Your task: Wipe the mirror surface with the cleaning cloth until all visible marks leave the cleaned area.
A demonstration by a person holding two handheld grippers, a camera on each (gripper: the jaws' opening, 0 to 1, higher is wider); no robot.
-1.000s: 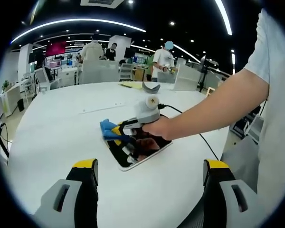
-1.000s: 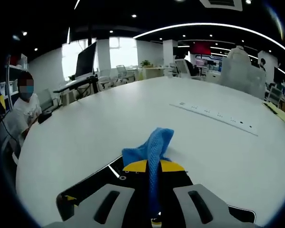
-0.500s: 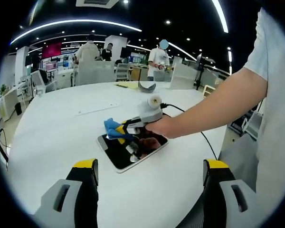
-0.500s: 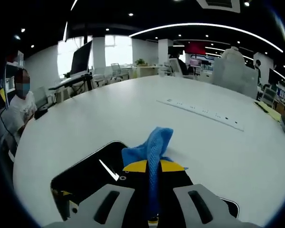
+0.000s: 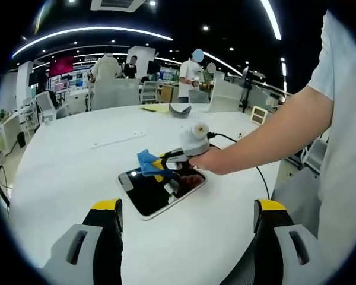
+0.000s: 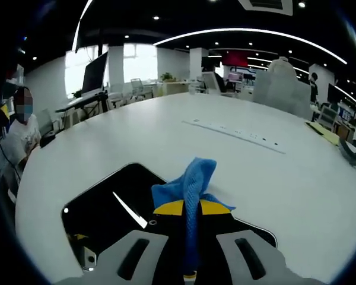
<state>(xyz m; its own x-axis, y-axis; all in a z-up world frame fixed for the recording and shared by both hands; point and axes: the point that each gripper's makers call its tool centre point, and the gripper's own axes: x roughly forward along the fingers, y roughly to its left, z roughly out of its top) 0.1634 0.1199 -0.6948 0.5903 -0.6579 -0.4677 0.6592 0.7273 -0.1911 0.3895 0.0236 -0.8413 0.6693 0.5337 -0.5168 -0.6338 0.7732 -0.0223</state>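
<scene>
A flat dark mirror (image 5: 157, 191) with a pale rim lies on the round white table (image 5: 71, 172). My right gripper (image 5: 166, 165), held in a person's hand, presses a blue cleaning cloth (image 5: 147, 162) onto the mirror's far part. In the right gripper view the blue cloth (image 6: 190, 185) stands pinched between the shut yellow-tipped jaws of the right gripper (image 6: 191, 209), over the dark mirror (image 6: 110, 214). My left gripper (image 5: 190, 211) hovers nearer the table's front edge, open, with nothing between its yellow-tipped fingers (image 5: 107, 208).
A long white power strip (image 6: 231, 132) lies on the table beyond the mirror. A black cable (image 5: 234, 142) trails from the right gripper. A grey curved object (image 5: 179, 110) and yellow papers (image 5: 154, 108) sit at the far edge. People stand among desks behind.
The right gripper has slid the cloth across the mirror; more dark glass now shows to its left in the right gripper view. The left gripper stays open.
</scene>
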